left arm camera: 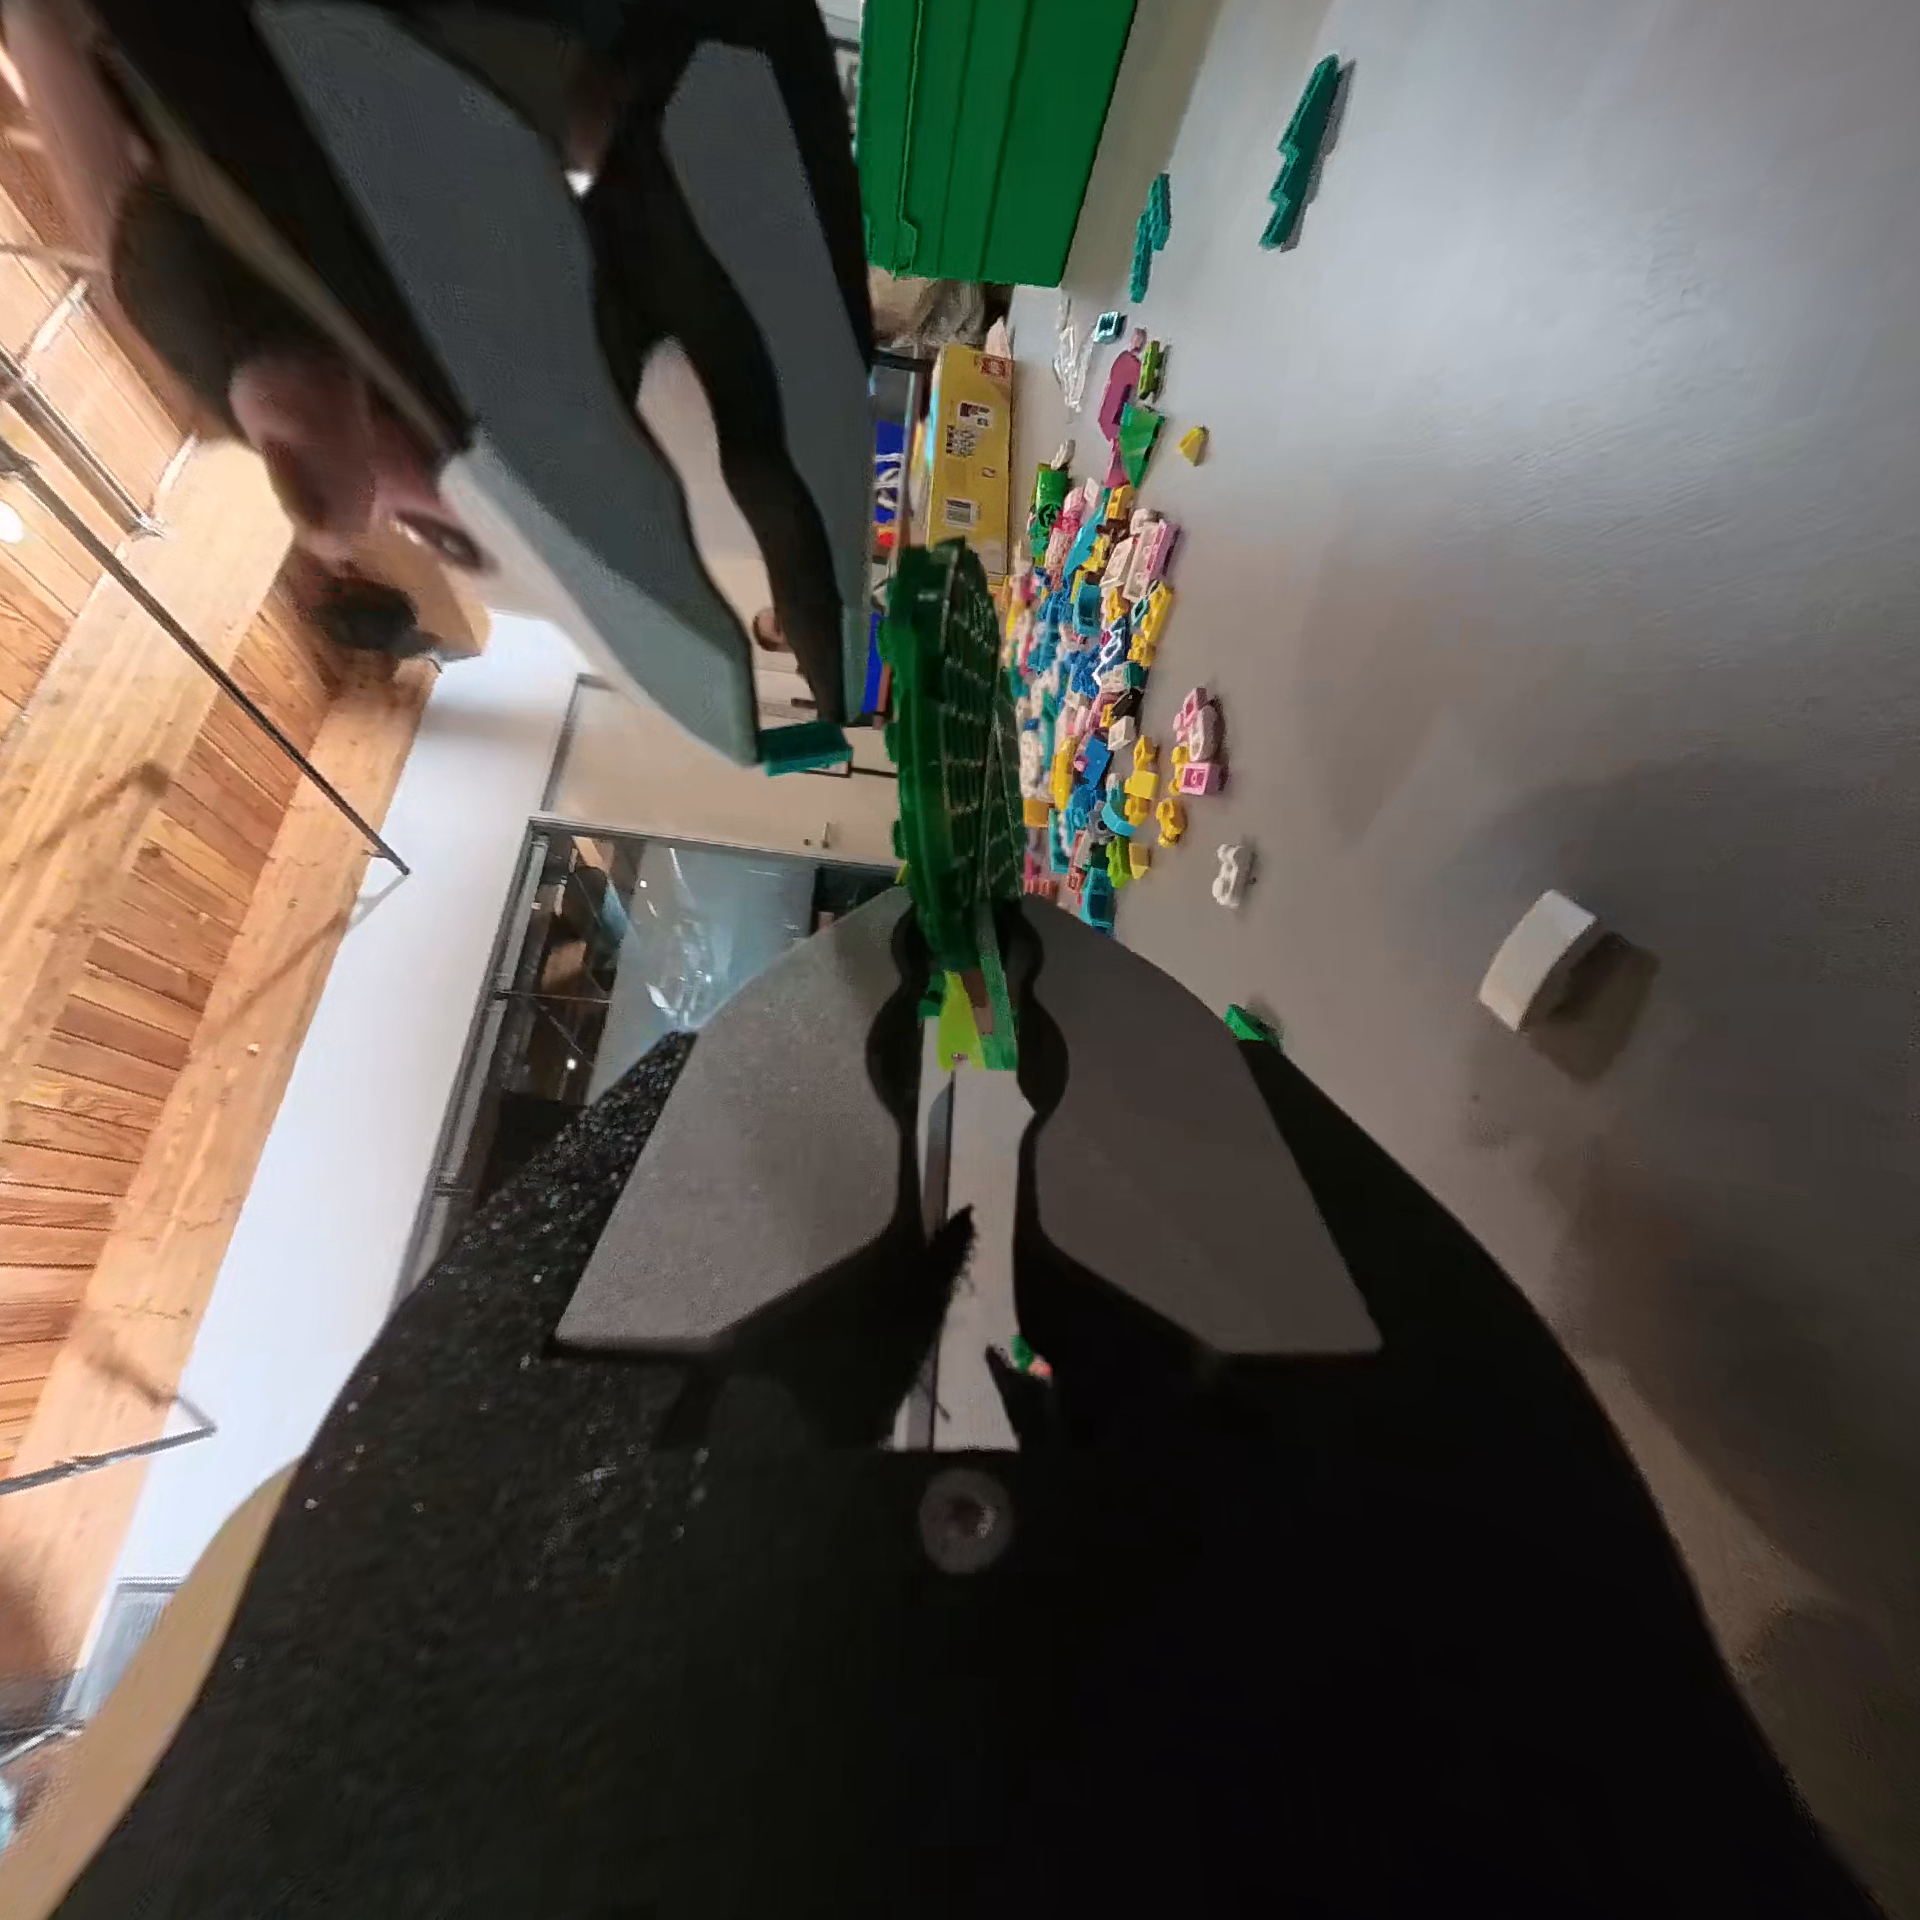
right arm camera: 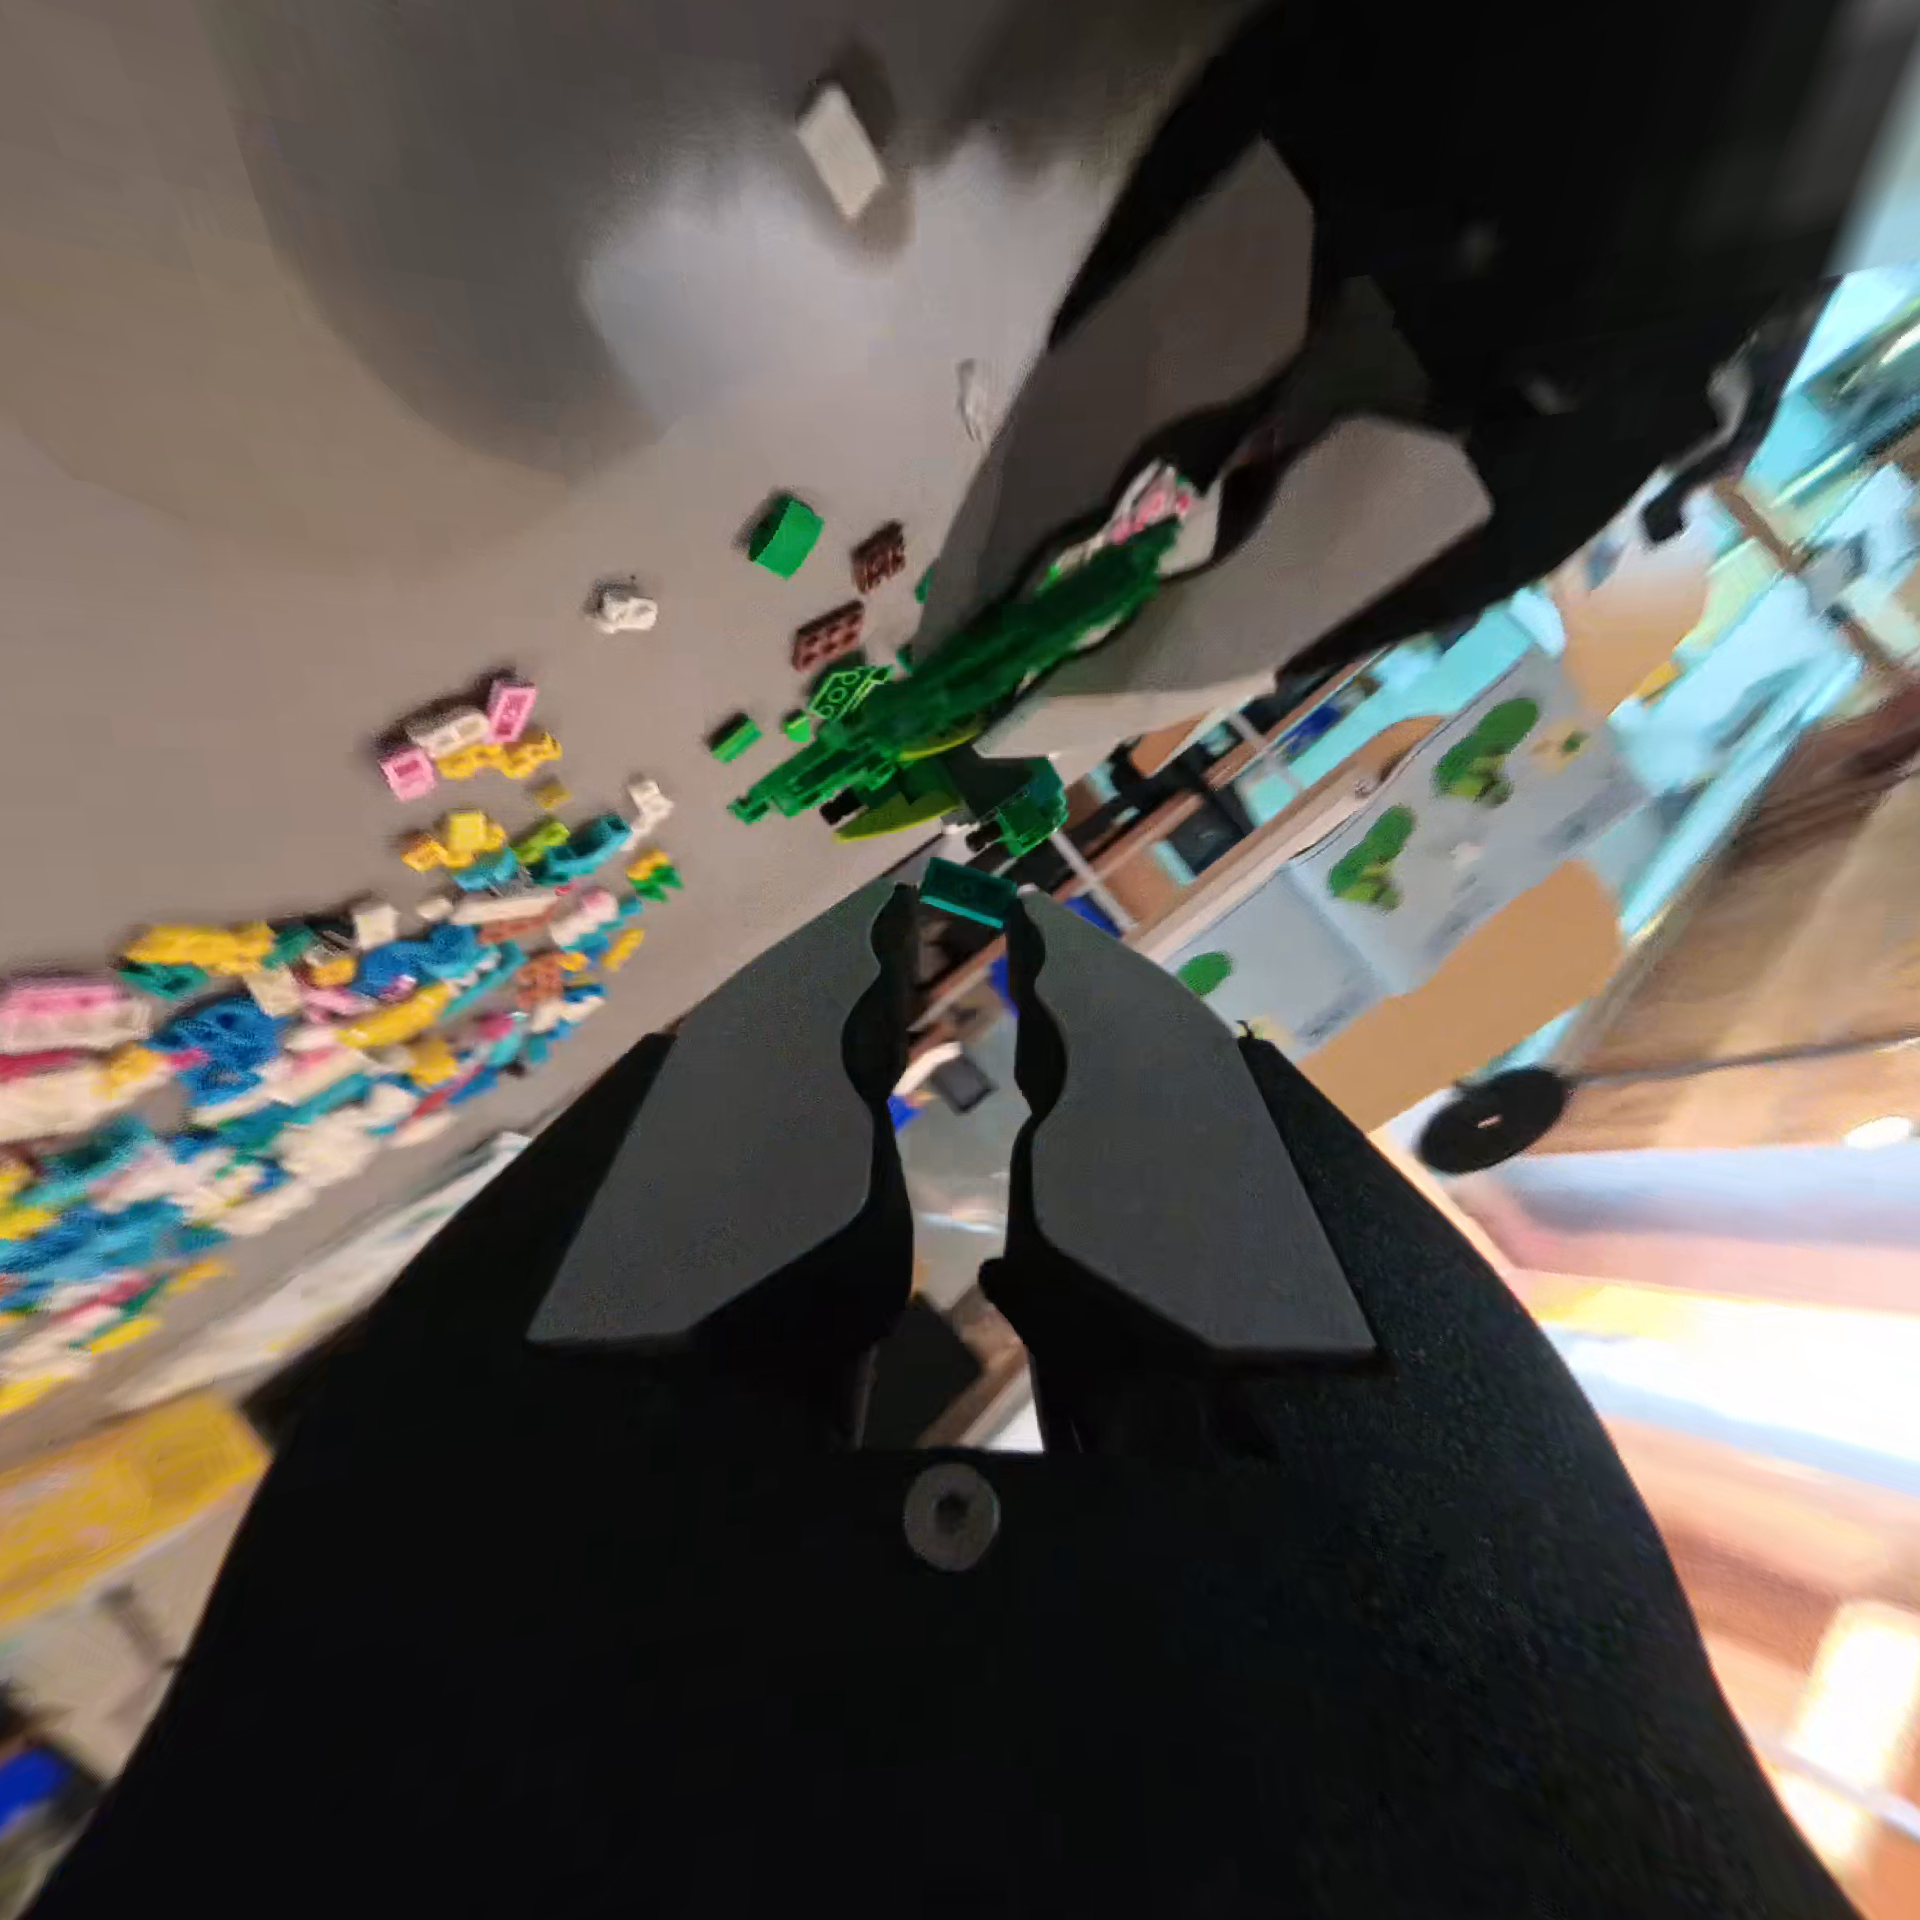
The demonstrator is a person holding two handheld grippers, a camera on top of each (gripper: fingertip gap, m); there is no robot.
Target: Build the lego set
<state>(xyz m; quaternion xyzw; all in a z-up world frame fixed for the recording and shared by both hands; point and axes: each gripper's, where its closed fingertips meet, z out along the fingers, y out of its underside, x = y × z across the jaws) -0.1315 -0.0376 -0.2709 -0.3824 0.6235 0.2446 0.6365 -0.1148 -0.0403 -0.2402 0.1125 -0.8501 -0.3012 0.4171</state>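
My left gripper [left arm camera: 961,935] is shut on the edge of a green baseplate build [left arm camera: 951,727], held edge-on above the grey table [left arm camera: 1558,520]. My right gripper [right arm camera: 964,904] is shut on a small teal brick [right arm camera: 966,896] at its fingertips, just short of the green build [right arm camera: 914,717]. In the right wrist view the left gripper [right arm camera: 1195,520] clamps the build from the upper right. In the left wrist view the right gripper [left arm camera: 623,520] comes in from the upper left with the teal brick [left arm camera: 805,748] close to the build's far face.
A pile of loose coloured bricks [left arm camera: 1101,675] [right arm camera: 312,1018] lies on the table. A yellow box [left arm camera: 971,457], a green box [left arm camera: 977,135], teal plates [left arm camera: 1299,156] and a white block [left arm camera: 1538,961] are around it. Brown bricks [right arm camera: 831,634] and a green curved brick [right arm camera: 784,535] lie near the build.
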